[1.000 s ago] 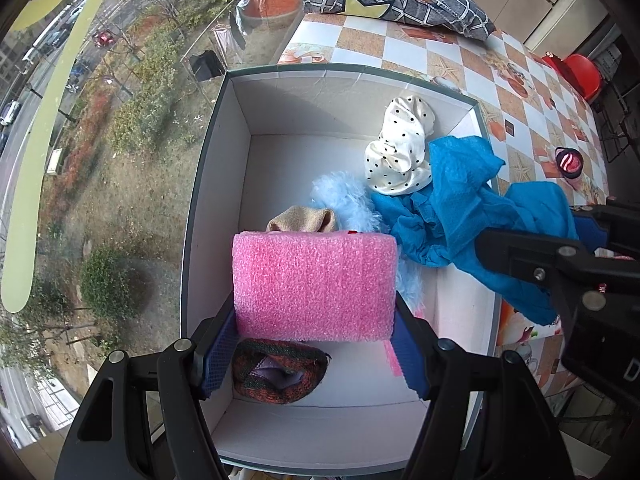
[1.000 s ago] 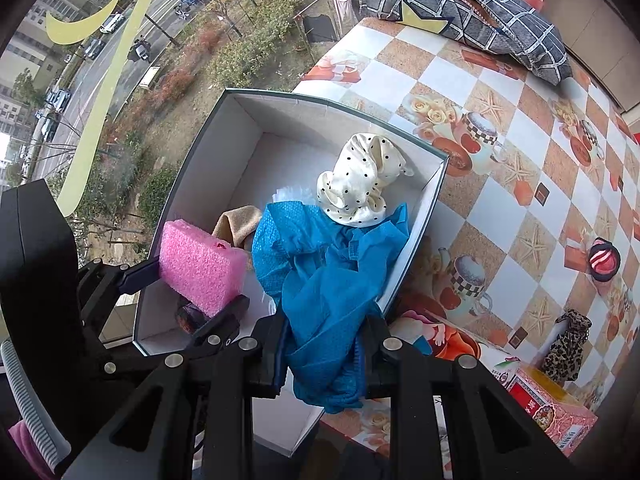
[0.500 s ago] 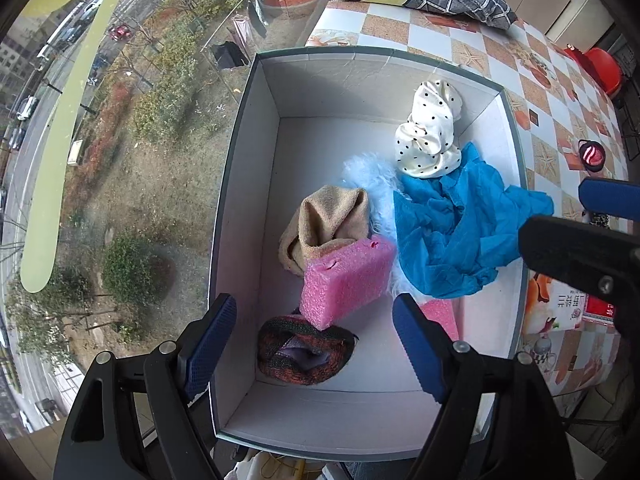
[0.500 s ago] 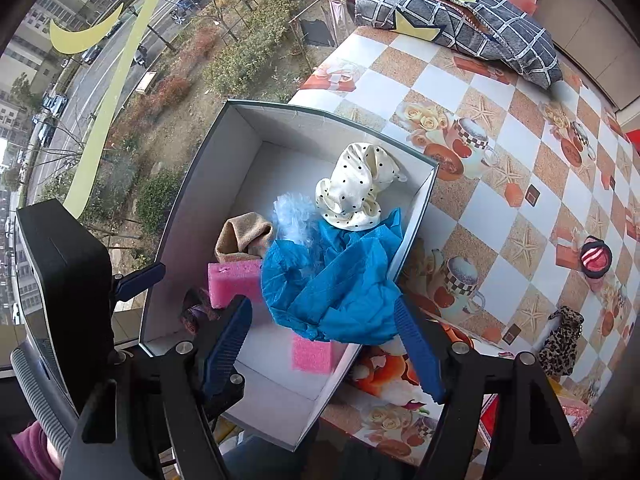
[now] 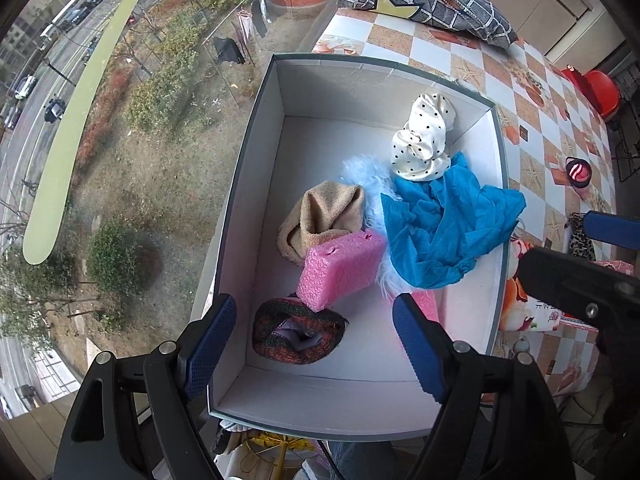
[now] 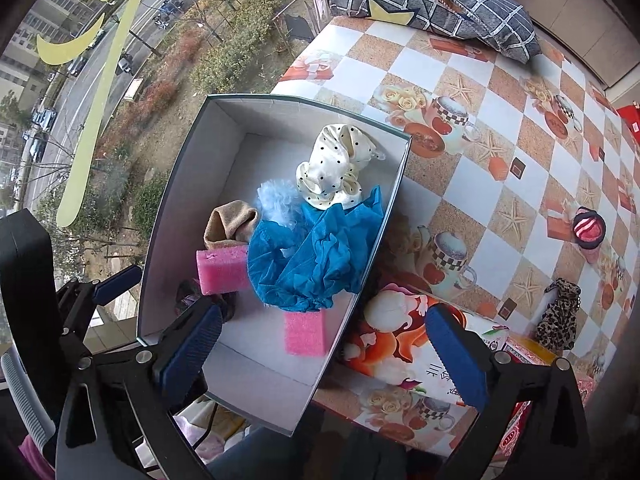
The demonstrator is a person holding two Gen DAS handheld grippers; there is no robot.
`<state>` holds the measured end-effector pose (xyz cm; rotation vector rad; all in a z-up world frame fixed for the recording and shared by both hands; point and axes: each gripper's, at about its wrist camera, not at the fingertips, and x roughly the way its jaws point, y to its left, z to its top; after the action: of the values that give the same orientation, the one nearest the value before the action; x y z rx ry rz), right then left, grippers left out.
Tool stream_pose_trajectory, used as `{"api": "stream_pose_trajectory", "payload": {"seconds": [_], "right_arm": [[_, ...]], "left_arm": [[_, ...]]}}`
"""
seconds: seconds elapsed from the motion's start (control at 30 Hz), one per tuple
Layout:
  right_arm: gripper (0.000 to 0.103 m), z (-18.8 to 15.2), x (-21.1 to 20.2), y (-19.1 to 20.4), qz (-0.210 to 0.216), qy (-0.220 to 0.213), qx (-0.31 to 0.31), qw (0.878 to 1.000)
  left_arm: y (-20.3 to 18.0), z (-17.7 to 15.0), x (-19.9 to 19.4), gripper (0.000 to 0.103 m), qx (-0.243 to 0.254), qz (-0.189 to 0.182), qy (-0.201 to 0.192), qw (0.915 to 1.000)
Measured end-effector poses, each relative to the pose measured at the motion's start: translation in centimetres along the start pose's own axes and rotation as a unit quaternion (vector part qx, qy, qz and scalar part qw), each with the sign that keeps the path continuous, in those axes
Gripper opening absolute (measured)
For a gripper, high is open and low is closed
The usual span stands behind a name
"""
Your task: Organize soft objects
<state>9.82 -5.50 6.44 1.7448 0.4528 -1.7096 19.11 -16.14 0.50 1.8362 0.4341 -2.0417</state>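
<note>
A white box (image 5: 256, 184) stands at the table's window edge and holds soft things. A pink sponge (image 5: 340, 268) leans on a tan cloth (image 5: 324, 216) and a dark knitted piece (image 5: 296, 336). A crumpled blue cloth (image 5: 440, 232) lies beside a dotted white cloth (image 5: 420, 148), over a second pink sponge (image 6: 306, 334). My left gripper (image 5: 314, 344) hangs open above the box's near end, with nothing between its pads. Over the box's right rim (image 6: 384, 236), my right gripper (image 6: 324, 354) has its jaws opening, and they hold nothing.
On the checked tablecloth right of the box lie a leopard-print piece (image 6: 560, 316), a small pink and black round thing (image 6: 588, 226) and a printed packet (image 6: 400, 340). A checked cushion (image 6: 432, 4) lies at the far end. A window runs along the left.
The left gripper let go of the pink sponge, which fell into the box. The right gripper released the blue cloth, which now lies in the box. Both jaws spread wide.
</note>
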Motion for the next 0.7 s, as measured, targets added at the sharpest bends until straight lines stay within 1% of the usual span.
{"api": "stream_pose_trajectory", "payload": {"seconds": [0.37,0.7], "right_arm": [[0.103,-0.5,-0.3,0.3,-0.003,-0.002,-0.004,1.0],[0.103,-0.8,-0.4,0.4,-0.004,0.0,-0.004,1.0]], "left_arm": [[-0.2,-0.2,-1.4,0.083,-0.003,0.002,-0.005,1.0],[-0.1,-0.8,-1.7,0.083,0.003,0.001,-0.006,1.0]]}}
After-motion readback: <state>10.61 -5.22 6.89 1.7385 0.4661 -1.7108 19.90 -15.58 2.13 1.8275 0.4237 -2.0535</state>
